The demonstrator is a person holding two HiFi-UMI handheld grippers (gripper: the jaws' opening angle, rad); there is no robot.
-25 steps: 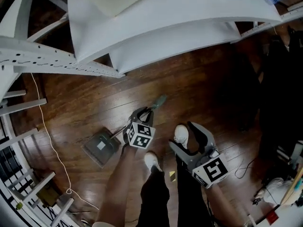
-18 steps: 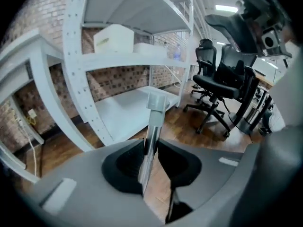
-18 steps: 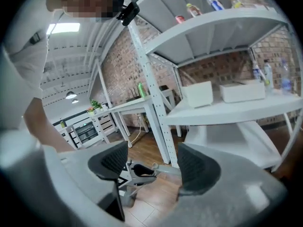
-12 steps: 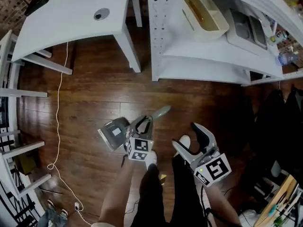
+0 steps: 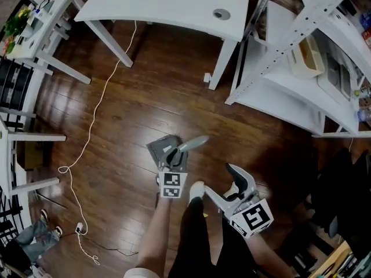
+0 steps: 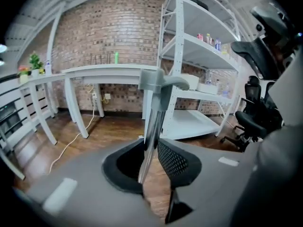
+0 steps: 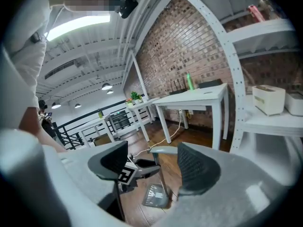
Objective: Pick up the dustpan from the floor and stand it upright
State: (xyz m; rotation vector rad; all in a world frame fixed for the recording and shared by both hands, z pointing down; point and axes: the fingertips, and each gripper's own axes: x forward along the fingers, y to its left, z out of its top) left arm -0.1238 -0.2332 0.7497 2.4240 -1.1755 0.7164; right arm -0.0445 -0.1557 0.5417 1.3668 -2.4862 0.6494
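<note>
The grey dustpan (image 5: 161, 149) hangs from its long handle (image 5: 194, 143), which my left gripper (image 5: 174, 154) is shut on. In the left gripper view the metal pole (image 6: 151, 126) runs up between the closed jaws to the grey grip (image 6: 161, 82). The right gripper view shows the pole (image 7: 163, 174) nearly upright, with the pan (image 7: 156, 195) low over the wooden floor; I cannot tell whether it touches. My right gripper (image 5: 227, 184) is beside it on the right, open, with nothing between its fingers (image 7: 199, 167).
A white desk (image 5: 168, 4) stands ahead and white shelving (image 5: 301, 74) at the right. A white cable (image 5: 95, 126) trails across the floor at the left. The person's legs and a white shoe (image 5: 197, 189) are below the grippers. A black office chair (image 6: 253, 119) is at the right.
Both grippers have risen. The dustpan, which lay flat on the floor to the left of the left gripper, now hangs under it with the handle upright. The head view has swung toward the desk.
</note>
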